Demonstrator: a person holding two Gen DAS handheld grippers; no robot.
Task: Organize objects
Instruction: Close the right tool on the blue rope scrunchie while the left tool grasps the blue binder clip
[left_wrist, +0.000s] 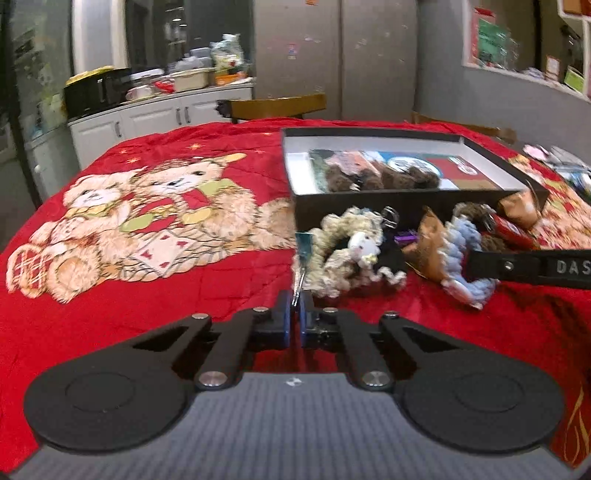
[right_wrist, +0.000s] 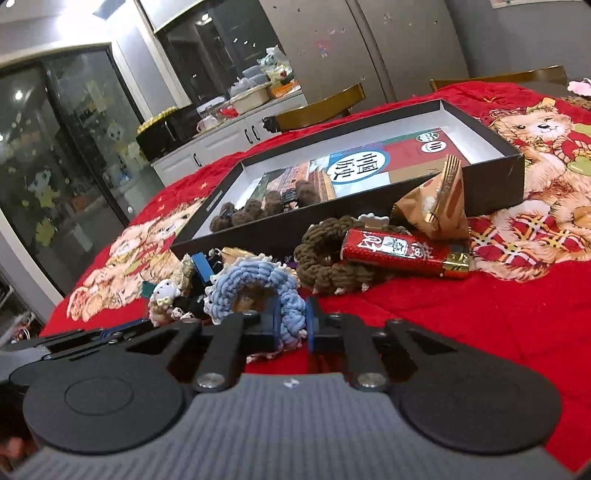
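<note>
A pile of small things lies on the red bear-print blanket in front of a shallow black box. My left gripper is shut on a thin silver clip with a teal end, at the pile's left edge. My right gripper is shut on the rim of a blue crochet scrunchie, also seen in the left wrist view. A beige scrunchie with a white charm lies between them. The box holds a dark brown scrunchie on a printed card.
A brown scrunchie, a red packet and a tan snack packet lie by the box's near wall. Wooden chairs stand at the table's far side. A cluttered white counter is behind on the left.
</note>
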